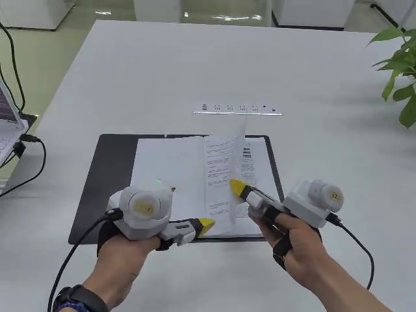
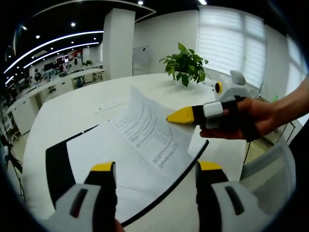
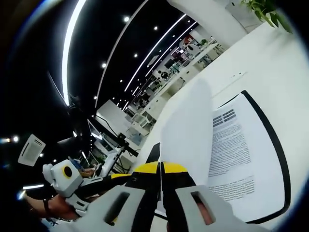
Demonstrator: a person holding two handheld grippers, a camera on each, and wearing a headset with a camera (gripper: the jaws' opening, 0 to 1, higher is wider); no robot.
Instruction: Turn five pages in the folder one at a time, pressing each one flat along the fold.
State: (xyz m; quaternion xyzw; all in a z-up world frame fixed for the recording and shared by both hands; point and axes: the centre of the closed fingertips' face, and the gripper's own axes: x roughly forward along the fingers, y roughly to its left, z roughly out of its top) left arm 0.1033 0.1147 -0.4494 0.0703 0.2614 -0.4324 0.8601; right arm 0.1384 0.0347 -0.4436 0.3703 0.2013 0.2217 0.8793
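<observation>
We see the black folder (image 1: 110,188) lying open and flat on the white table (image 1: 195,65), close to the near edge. Its long side runs left to right in front of us, and its fold points straight away from us toward a strip of sockets (image 1: 237,108) set into the tabletop just beyond it. One printed page (image 1: 224,175) stands nearly upright just right of the fold. Its long axis runs along the fold, its free edge points up, and its lines of text face left. The right gripper (image 1: 238,188) reaches in from the right. In the right gripper view its yellow-tipped jaws are pressed together on the near part of this sheet, which rises pale and curved from between them. The left gripper (image 2: 155,167) hovers low at the folder's near edge, pointing right along that edge in the head view. Its jaws are spread wide with nothing between them, and from its own view we cannot tell whether they touch the paper below. The remaining pages lie flat on both sides of the fold. A green plant (image 1: 400,65) stands at the far right of the table, well apart from the folder.
</observation>
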